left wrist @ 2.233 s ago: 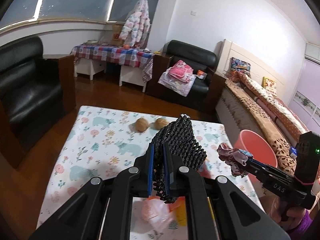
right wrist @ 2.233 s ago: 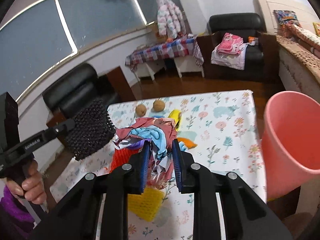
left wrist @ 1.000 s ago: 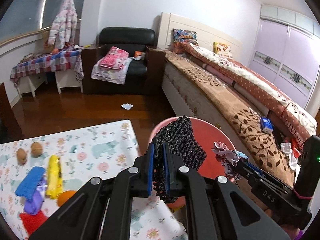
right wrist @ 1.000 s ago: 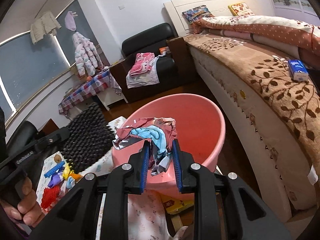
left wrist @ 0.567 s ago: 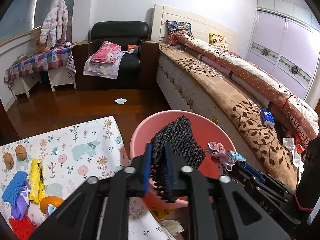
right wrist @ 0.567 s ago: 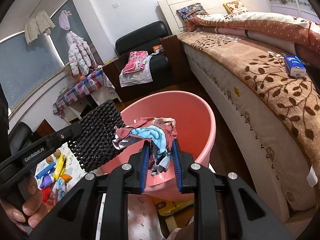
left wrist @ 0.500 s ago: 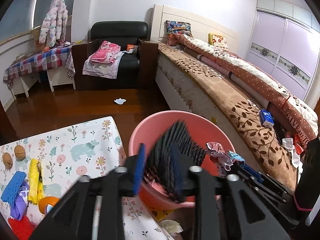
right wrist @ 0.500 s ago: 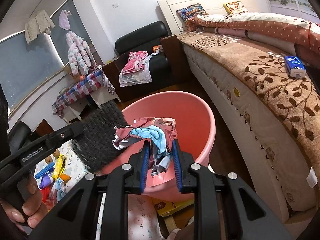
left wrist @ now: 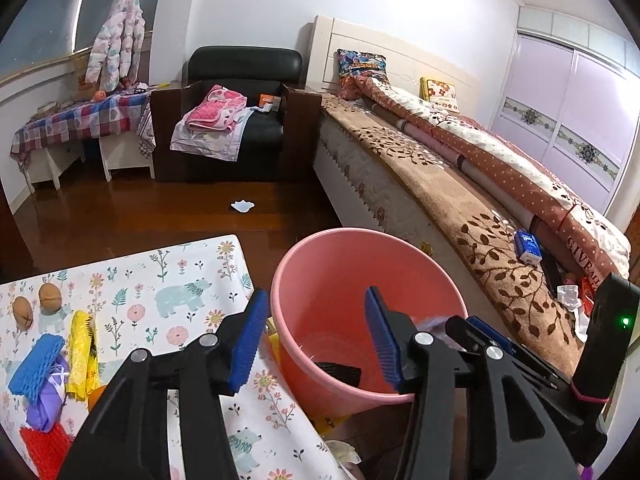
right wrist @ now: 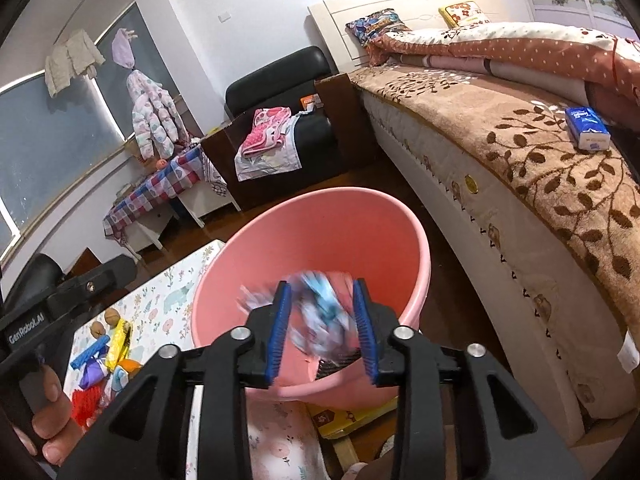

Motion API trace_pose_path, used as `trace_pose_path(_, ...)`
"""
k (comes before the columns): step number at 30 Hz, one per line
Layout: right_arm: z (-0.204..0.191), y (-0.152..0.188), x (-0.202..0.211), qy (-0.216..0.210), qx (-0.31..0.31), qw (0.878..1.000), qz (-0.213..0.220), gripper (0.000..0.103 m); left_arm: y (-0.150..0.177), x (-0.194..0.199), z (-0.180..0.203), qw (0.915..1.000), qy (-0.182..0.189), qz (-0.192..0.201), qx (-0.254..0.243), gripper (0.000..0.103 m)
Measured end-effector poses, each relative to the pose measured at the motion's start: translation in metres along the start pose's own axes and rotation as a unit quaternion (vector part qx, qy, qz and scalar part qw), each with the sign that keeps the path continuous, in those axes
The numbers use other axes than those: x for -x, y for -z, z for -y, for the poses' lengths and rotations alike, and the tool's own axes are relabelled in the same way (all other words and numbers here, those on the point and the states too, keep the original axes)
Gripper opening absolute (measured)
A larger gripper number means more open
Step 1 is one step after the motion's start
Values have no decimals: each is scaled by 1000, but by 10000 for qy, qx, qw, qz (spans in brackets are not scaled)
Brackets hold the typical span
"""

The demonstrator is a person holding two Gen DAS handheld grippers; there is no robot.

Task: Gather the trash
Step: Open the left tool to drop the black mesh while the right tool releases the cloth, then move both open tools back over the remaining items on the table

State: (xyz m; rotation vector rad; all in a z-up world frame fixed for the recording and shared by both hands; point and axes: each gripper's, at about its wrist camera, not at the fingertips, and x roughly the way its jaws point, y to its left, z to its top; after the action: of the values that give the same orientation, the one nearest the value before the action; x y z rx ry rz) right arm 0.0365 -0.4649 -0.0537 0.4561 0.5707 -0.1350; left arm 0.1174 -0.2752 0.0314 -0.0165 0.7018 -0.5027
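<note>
Opening over the round pink plastic bin (right wrist: 416, 240), both tools: left tool (left wrist: 316, 340) empty; crumpled colourful wrapper (right wrist: 320, 316) blurring between right tool's (right wrist: 322, 328) parting pads, bin at 12 o'clock.

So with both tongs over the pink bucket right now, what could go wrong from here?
The crumpled wrapper is blurred between the right tongs' opening jaws over the pink bucket; it might snag on a pad instead of dropping in. The left tongs, jaws opening with nothing between them, sit close to the rim and could tip the bucket when pulling back. More trash remains on the table.
</note>
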Motion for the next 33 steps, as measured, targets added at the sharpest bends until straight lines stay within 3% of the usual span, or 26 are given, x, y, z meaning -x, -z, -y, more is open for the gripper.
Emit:
trace_pose_path(15, -47, 12, 33, -303, 440, 9985, 131, 37, 13, 42, -15, 9999, -43, 137, 69, 51)
trace_pose_path(33, -117, 68, 64, -700, 842, 9940, -22, 37, 52, 105, -67, 9986, -376, 233, 295, 52)
